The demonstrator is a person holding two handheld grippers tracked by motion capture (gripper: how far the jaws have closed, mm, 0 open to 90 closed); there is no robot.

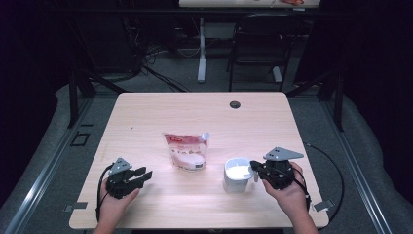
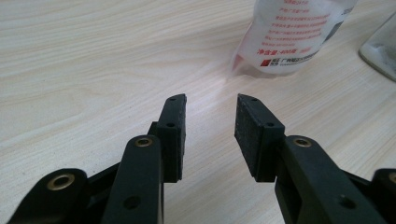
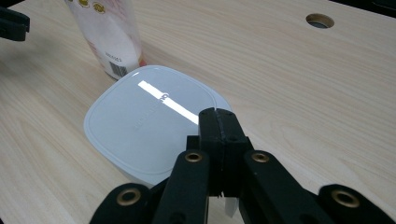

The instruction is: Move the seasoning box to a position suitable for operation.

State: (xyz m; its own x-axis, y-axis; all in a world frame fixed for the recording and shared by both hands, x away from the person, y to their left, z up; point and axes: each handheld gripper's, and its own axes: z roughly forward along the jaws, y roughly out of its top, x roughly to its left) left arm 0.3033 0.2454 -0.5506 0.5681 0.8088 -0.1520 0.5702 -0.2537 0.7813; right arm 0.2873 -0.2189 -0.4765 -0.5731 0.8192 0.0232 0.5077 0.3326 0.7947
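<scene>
Count, table top: one wooden table (image 1: 146, 117), with one round cable hole (image 1: 235, 104) at about 1 o'clock from the table's middle. One pink-and-white pouch (image 1: 186, 151) near centre. One white lidded container (image 1: 237, 174) at 4 o'clock from the pouch. Two hand-held grippers: left gripper (image 1: 141, 174) at 8 o'clock, right gripper (image 1: 254, 170) at 4 o'clock. One dark chair (image 1: 258, 41) beyond the table, 12 o'clock.

A lab or recording room is being shown: a light wooden desk (image 1: 146, 117) is being ringed by dark metal framing (image 1: 73, 97), with tangled cables (image 1: 146, 58) lying beyond it and a black chair (image 1: 258, 44) standing behind it.
</scene>
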